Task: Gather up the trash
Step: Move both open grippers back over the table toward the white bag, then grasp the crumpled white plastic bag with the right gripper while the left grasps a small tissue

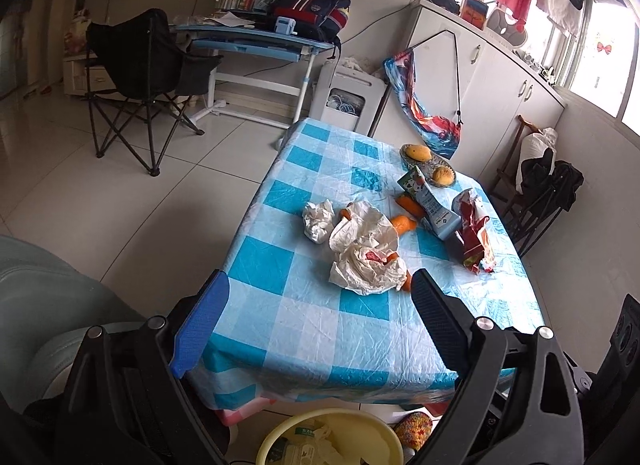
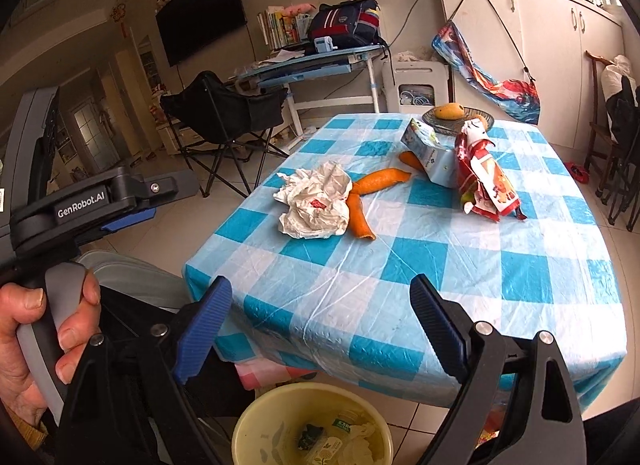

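Observation:
On the blue-checked table (image 1: 360, 329) (image 2: 500, 265) lie a crumpled white plastic bag (image 1: 366, 261) (image 2: 316, 205), a white paper ball (image 1: 318, 219), orange peels (image 1: 402, 225) (image 2: 380, 179), a crushed milk carton (image 1: 430, 205) (image 2: 430, 155) and a red snack wrapper (image 1: 474, 235) (image 2: 486, 181). A yellow trash basin (image 1: 328, 443) (image 2: 314, 425) with scraps stands on the floor below the table's near edge. My left gripper (image 1: 320, 329) is open and empty above the near edge. My right gripper (image 2: 320, 329) is open and empty, also short of the trash.
A plate of fruit (image 1: 430, 167) (image 2: 452, 115) sits at the table's far end. A black folding chair (image 1: 148, 81) (image 2: 228, 117), a blue desk (image 1: 256, 41) and white cabinets (image 1: 500, 77) stand beyond. The left gripper's body (image 2: 80, 201) shows in the right wrist view.

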### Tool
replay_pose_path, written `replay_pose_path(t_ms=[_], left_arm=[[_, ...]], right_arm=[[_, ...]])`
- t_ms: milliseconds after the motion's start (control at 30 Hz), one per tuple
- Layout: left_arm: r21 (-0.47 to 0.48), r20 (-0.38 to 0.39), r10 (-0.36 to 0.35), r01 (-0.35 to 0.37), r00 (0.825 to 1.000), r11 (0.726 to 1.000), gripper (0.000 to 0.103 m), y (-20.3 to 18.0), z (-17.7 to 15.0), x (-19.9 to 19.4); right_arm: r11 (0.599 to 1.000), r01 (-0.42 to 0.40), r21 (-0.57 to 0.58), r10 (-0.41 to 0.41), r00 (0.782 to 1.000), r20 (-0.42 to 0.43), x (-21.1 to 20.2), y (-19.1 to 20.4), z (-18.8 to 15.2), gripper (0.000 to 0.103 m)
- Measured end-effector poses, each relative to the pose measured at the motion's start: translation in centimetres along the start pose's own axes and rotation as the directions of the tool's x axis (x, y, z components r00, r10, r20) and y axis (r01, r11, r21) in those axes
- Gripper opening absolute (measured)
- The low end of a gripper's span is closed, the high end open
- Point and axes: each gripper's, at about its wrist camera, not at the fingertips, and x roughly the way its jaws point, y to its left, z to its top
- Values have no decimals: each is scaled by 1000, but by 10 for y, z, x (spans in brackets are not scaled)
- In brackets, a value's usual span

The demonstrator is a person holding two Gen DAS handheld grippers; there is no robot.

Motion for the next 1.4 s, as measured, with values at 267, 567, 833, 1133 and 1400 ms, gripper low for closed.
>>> replay_pose_path(t_ms=[267, 567, 833, 1133, 1400], left_arm=[[-36, -14, 43, -44, 999, 998, 89, 13, 21, 24], [-58, -45, 66, -69, 997, 996, 89, 15, 40, 55], [-64, -115, 89, -97, 989, 993, 89, 9, 51, 104], [54, -166, 172, -165, 971, 985, 89, -16, 47, 164], [109, -194, 209, -191, 958, 976, 56, -20, 44, 193]], right_arm=[[994, -20, -110, 11, 997, -82, 76, 17, 33, 71], [991, 16, -130, -48, 968, -245, 137, -2, 38, 38], [997, -22, -78, 5, 976, -218, 85, -24, 30, 31], [991, 9, 136, 13, 986, -163, 43, -74, 7, 32], [984, -8, 180, 36, 987, -156, 50, -84, 12, 33]])
